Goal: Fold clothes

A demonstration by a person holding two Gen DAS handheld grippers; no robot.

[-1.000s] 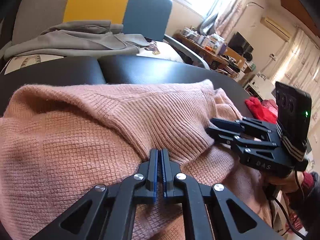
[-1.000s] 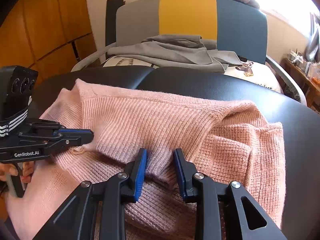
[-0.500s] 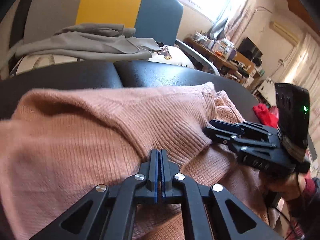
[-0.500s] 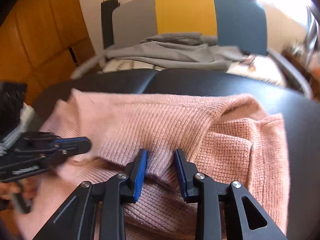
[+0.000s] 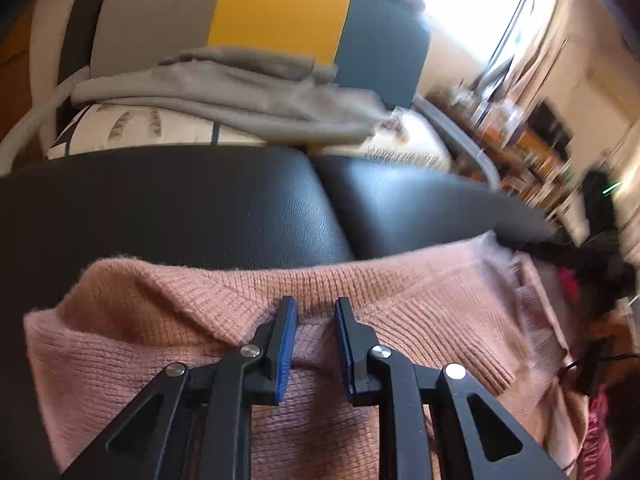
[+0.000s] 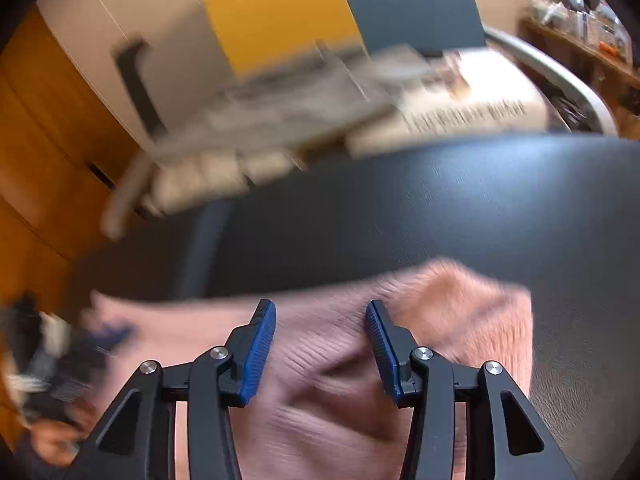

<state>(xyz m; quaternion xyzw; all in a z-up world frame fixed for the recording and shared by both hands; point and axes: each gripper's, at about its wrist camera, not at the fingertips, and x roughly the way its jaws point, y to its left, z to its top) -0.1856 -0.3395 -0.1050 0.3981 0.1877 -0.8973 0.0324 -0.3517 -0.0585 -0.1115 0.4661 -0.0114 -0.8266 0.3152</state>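
Note:
A pink knitted sweater [image 5: 168, 320] lies folded on a black padded surface [image 5: 180, 208]. My left gripper [image 5: 316, 312] stands open over the sweater's ribbed edge, with knit showing in the gap between its blue pads. In the right wrist view the sweater [image 6: 460, 304] is blurred by motion, and my right gripper [image 6: 320, 320] is wide open above it. The right gripper's dark body [image 5: 600, 216] shows blurred at the right edge of the left wrist view. The left gripper [image 6: 60, 360] appears smeared at the lower left of the right wrist view.
Beyond the black surface [image 6: 440, 200] stands a chair [image 5: 280, 12] with grey, yellow and blue panels, holding a folded grey garment [image 5: 240, 96] on a patterned cushion [image 5: 132, 128]. Orange wooden panels [image 6: 40, 140] are on the left. A cluttered shelf [image 5: 520, 148] and a red cloth [image 5: 568, 280] lie to the right.
Both grippers let go of the sweater: the left went from shut to open, the right opened wider. Both pulled back towards the near edge, and the fold now lies flat.

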